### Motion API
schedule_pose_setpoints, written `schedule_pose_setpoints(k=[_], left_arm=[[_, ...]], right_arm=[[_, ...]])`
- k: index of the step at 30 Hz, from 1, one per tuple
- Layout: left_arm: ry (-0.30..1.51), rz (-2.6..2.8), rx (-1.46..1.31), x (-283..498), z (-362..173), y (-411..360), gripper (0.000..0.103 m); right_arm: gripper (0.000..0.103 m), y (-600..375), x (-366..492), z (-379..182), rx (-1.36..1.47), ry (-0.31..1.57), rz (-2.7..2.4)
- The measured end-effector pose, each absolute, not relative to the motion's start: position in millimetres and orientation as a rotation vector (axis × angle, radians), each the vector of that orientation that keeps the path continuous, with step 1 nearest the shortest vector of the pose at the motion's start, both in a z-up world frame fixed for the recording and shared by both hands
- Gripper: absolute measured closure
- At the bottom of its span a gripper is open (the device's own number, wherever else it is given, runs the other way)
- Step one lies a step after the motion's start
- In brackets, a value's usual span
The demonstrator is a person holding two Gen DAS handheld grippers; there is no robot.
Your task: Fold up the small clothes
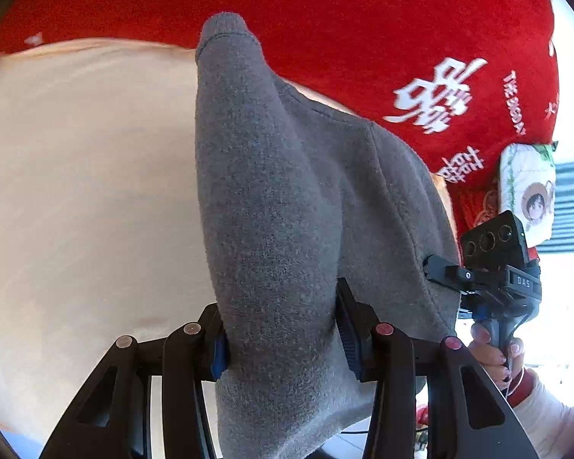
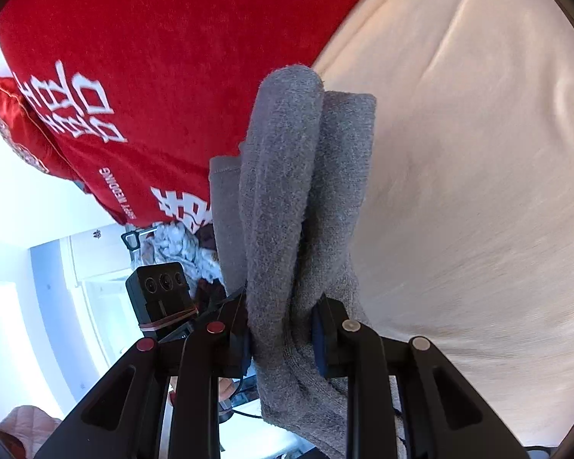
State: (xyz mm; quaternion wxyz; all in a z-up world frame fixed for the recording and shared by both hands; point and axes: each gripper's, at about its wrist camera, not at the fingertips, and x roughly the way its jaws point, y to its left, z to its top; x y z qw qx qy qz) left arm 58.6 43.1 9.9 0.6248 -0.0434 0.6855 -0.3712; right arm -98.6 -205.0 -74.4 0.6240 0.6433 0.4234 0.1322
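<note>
A small grey knit garment (image 1: 279, 199) hangs bunched between both grippers, lifted above a cream sheet (image 1: 88, 176). My left gripper (image 1: 283, 340) is shut on one end of the grey garment, with cloth spilling below the jaws. My right gripper (image 2: 283, 332) is shut on the other end of the garment (image 2: 287, 191), which drapes forward in thick folds. The right gripper also shows in the left wrist view (image 1: 490, 264) at the garment's far edge. The left gripper's camera block shows in the right wrist view (image 2: 160, 287).
A red blanket with white lettering (image 1: 401, 38) lies beyond the cream sheet (image 2: 478, 191). A printed cushion (image 1: 528, 187) sits at the right edge. A red embroidered pillow (image 2: 15, 130) and a pale patterned cloth (image 2: 183, 248) lie to the left.
</note>
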Motion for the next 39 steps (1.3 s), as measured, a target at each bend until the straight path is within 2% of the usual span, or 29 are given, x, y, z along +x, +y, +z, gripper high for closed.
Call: schedule_pose_setpoints(k=[8, 12, 13, 15, 16, 17, 19, 23, 28, 33, 34, 35, 39], left_arm=[[1.559, -0.663, -0.005, 60.7, -35.8, 79.9, 0.055], [1.520, -0.566, -0.010, 66.0, -34.4, 99.5, 0.030], [1.501, -0.544, 0.013, 67.7, -31.9, 103.5, 0.030], [1.487, -0.525, 0.031, 69.9, -27.4, 108.7, 0.030], [1.482, -0.516, 0.042, 70.8, -25.4, 110.0, 0.030], [1.476, -0.512, 0.051, 71.5, -22.5, 110.9, 0.030], [1.461, -0.530, 0.058, 71.6, -14.4, 110.9, 0.030], [1.434, -0.592, 0.066, 66.5, 1.3, 102.5, 0.030], [1.441, -0.715, 0.075, 43.8, 5.9, 68.9, 0.030], [1.486, -0.734, 0.086, 24.0, -17.4, 57.0, 0.030], [1.489, -0.729, 0.095, 21.3, -24.7, 56.2, 0.030], [1.481, -0.733, 0.105, 17.0, -29.3, 58.4, 0.030], [1.456, -0.749, 0.152, 11.2, -30.9, 51.2, 0.030]], right_arm=[[0.076, -174.2, -71.8, -109.0, 1.344, 1.125, 0.203], [0.068, -184.0, -75.3, -107.0, 1.191, 1.225, 0.022], [0.064, -188.3, -79.5, -102.6, 1.107, 1.263, -0.057], [0.064, -192.8, -83.6, -95.9, 1.020, 1.302, -0.142], [0.068, -196.4, -88.4, -92.0, 0.962, 1.338, -0.214], [0.077, -198.1, -91.4, -89.2, 0.910, 1.368, -0.267], [0.081, -199.9, -99.2, -79.1, 0.889, 1.360, -0.295], [0.086, -188.8, -106.4, -49.3, 0.937, 1.259, -0.217], [0.087, -143.8, -87.9, -23.8, 0.878, 1.227, -0.089], [0.087, -102.7, -71.7, -38.1, 0.731, 1.314, -0.082], [0.089, -103.6, -76.5, -52.6, 0.704, 1.345, -0.101], [0.098, -102.6, -78.4, -61.4, 0.680, 1.365, -0.118], [0.100, -99.8, -85.2, -67.6, 0.661, 1.322, -0.111]])
